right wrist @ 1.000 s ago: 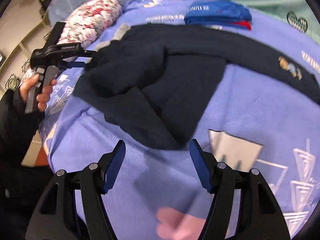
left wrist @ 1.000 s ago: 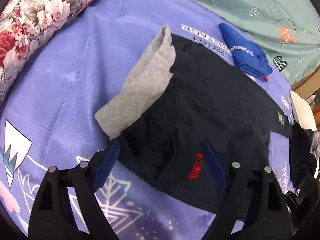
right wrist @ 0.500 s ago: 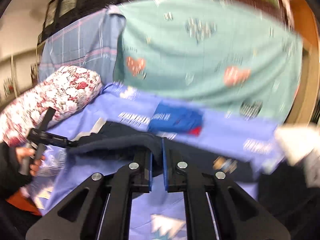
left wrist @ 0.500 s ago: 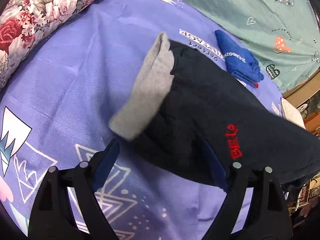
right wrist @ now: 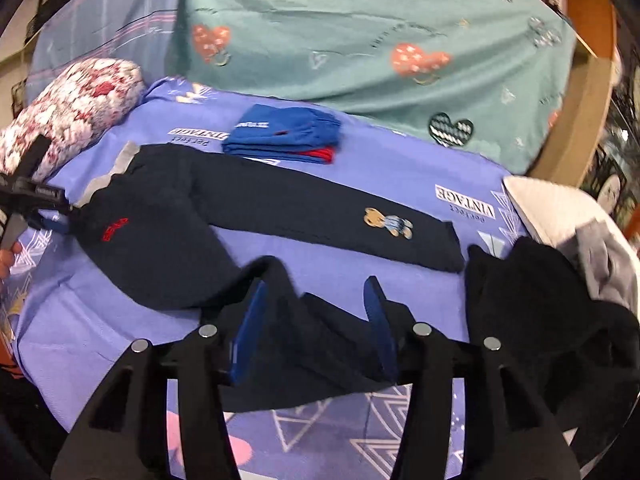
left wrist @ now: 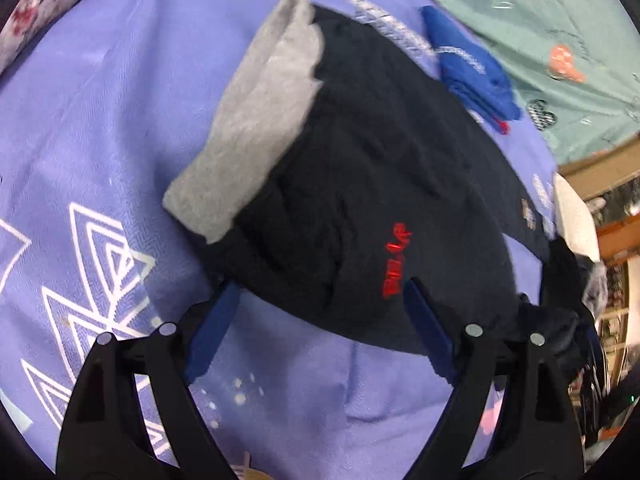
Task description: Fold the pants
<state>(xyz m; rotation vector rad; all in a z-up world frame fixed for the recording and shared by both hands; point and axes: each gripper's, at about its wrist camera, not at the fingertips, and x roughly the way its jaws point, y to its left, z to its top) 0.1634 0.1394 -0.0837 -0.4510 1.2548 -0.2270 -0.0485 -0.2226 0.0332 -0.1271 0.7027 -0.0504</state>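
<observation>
1. Bed [right wrist: 400,168]: dark pants [right wrist: 168,236] lie spread, one leg straightened, the other bunched under the right gripper [right wrist: 316,312].
2. Step: laying out legs; next, align them.
3. Right fingers just reopened, cloth seemingly loose between; left gripper [left wrist: 320,320] open.

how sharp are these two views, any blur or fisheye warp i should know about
Left wrist view: soft motion blur, the red lettering on the navy pants smeared; edges bow strongly, black vignette at corners. Right wrist view: somewhat sharper, the bear patch and folded blue garment readable, though the near pant leg and the bed's far edge curve and blur. Lighting is even, no glare.
</observation>
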